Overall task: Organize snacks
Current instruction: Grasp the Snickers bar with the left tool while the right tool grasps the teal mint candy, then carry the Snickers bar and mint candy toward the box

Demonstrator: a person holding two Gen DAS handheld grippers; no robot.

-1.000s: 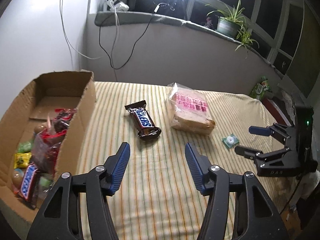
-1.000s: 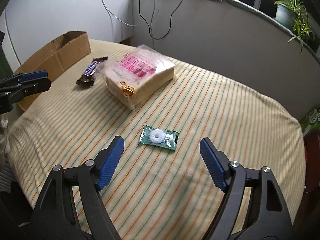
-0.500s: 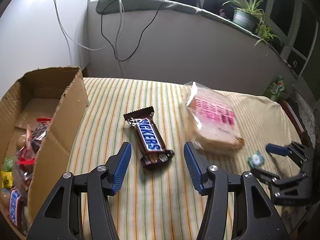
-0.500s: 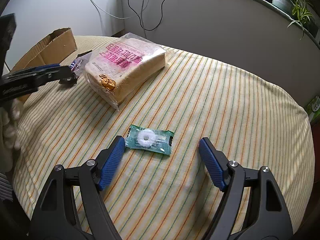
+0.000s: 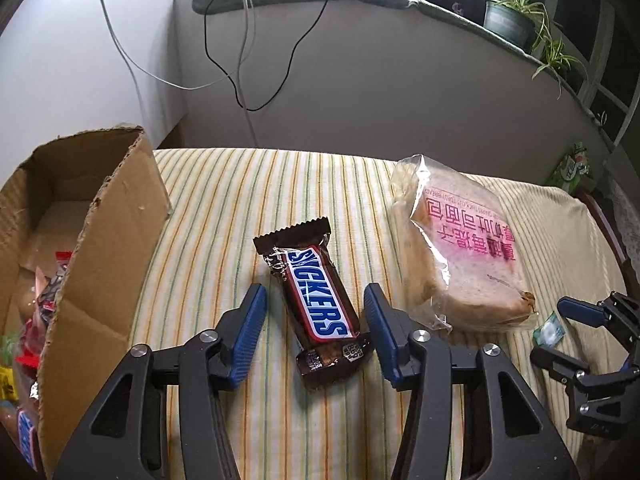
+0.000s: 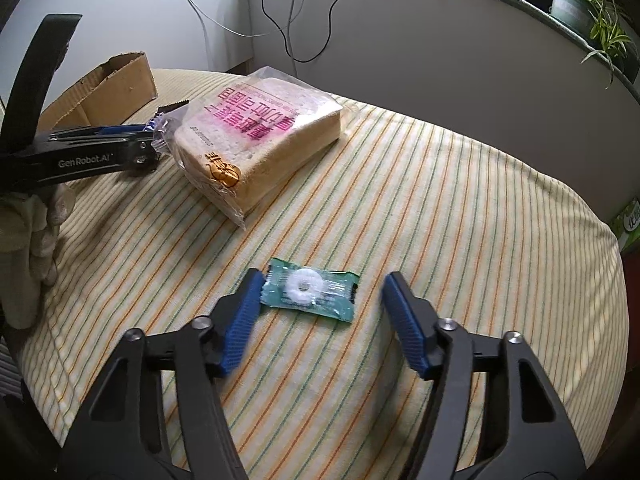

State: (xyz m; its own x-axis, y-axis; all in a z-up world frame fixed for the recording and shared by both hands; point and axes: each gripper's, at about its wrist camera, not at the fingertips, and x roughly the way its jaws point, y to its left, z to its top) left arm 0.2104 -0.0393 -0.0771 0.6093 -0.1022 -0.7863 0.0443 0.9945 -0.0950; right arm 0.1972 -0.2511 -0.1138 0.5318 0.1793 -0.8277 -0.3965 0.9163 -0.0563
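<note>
A Snickers bar lies on the striped tablecloth. My left gripper is open with one blue pad on each side of the bar's near end. A small green wrapped candy lies between the open fingers of my right gripper, by the left pad. That gripper and the candy also show in the left wrist view. A bagged loaf of sliced bread lies between the bar and the candy. An open cardboard box at the left holds several snacks.
A wall with hanging cables runs behind the table, and potted plants stand on the ledge. A green packet sits beyond the table's right edge. A gloved hand holds the left gripper.
My left gripper has moved forward and down until its open fingers straddle the Snickers bar. My right gripper has closed in on the green candy, still open.
</note>
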